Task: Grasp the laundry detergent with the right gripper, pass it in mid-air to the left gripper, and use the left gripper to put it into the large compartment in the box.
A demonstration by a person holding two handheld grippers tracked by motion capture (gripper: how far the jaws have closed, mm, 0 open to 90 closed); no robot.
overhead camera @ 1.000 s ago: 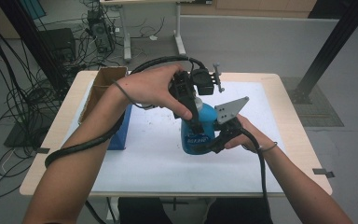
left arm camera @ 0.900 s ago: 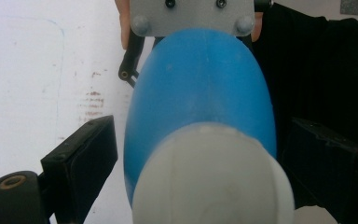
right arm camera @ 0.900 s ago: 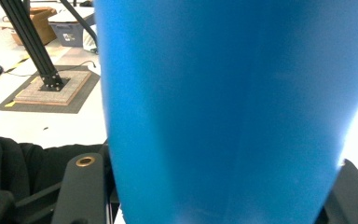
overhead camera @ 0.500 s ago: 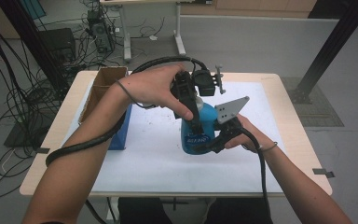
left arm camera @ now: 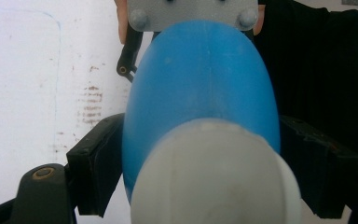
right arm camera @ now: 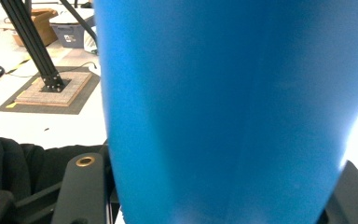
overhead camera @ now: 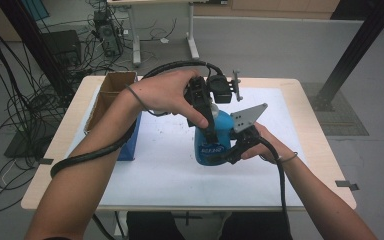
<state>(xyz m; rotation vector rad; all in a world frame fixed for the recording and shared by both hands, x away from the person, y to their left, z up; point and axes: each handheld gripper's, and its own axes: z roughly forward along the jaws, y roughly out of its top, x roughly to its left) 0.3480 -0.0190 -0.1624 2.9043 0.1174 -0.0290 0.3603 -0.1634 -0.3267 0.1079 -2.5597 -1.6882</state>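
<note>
A blue bottle (overhead camera: 211,146) with a white cap (left arm camera: 214,182) stands upright on the white mat, and both grippers are on it. My right gripper (overhead camera: 225,152) comes in from the right, low down, and is shut on the bottle's body (right arm camera: 233,112). My left gripper (overhead camera: 209,131) reaches down from above over the cap. Its jaws have just been closing and now lie against both sides of the blue shoulder (left arm camera: 205,79). The right gripper's grey plate (left arm camera: 193,13) shows beyond the bottle.
An open cardboard box (overhead camera: 111,92) stands at the table's left edge with a blue box (overhead camera: 131,142) against its near side. The white mat (overhead camera: 160,175) covers most of the tabletop. Cables and a black post (overhead camera: 355,55) stand on the floor beyond.
</note>
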